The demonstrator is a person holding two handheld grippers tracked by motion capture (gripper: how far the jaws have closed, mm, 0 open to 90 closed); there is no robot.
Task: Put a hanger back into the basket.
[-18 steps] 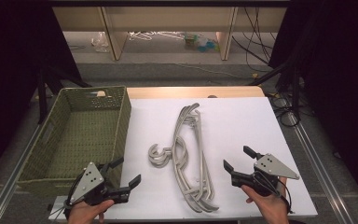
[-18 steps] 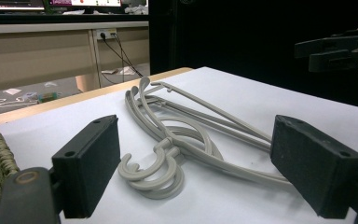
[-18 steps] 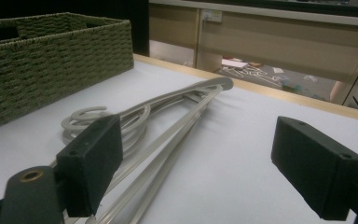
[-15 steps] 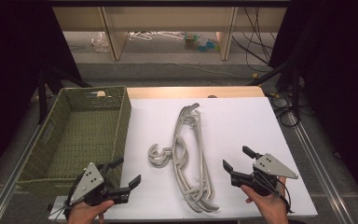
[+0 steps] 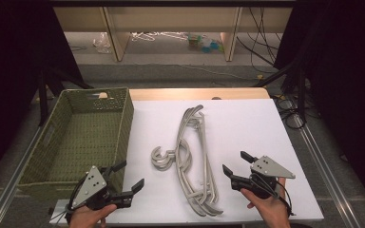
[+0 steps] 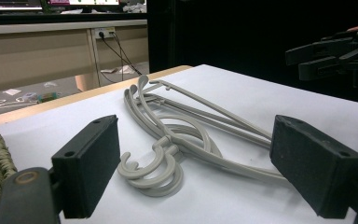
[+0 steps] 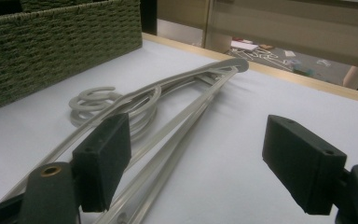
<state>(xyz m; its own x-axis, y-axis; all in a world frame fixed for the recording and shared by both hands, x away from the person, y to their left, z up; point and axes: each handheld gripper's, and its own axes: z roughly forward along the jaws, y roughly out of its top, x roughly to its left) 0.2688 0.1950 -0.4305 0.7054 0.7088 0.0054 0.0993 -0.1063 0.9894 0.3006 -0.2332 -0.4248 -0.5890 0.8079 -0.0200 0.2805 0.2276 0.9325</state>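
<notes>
Grey plastic hangers (image 5: 190,159) lie in a loose stack on the white surface (image 5: 247,128), their hooks (image 5: 163,158) curled toward the green woven basket (image 5: 83,137) at the left edge. From the high view, I have my left claw (image 5: 129,175) near the front edge of the surface, just beside the basket's front corner, with its jaws spread wide and nothing between them. The hangers lie ahead of it and off to its right, apart from it. In the left gripper view, the hangers (image 6: 177,140) sit framed between the two black pads, farther along the surface, hooks nearest me, with no contact.

My right claw (image 5: 237,164) is held near the front right of the surface, jaws likewise spread and empty, pointing toward the stack's lower arms. The hangers lie just beside it on its left, not touching. In the right gripper view, the long arms of the hangers (image 7: 177,107) run past and behind the left pad, while the gap between the pads shows mostly bare white surface. The basket (image 7: 60,42) stands beyond the hooks.
</notes>
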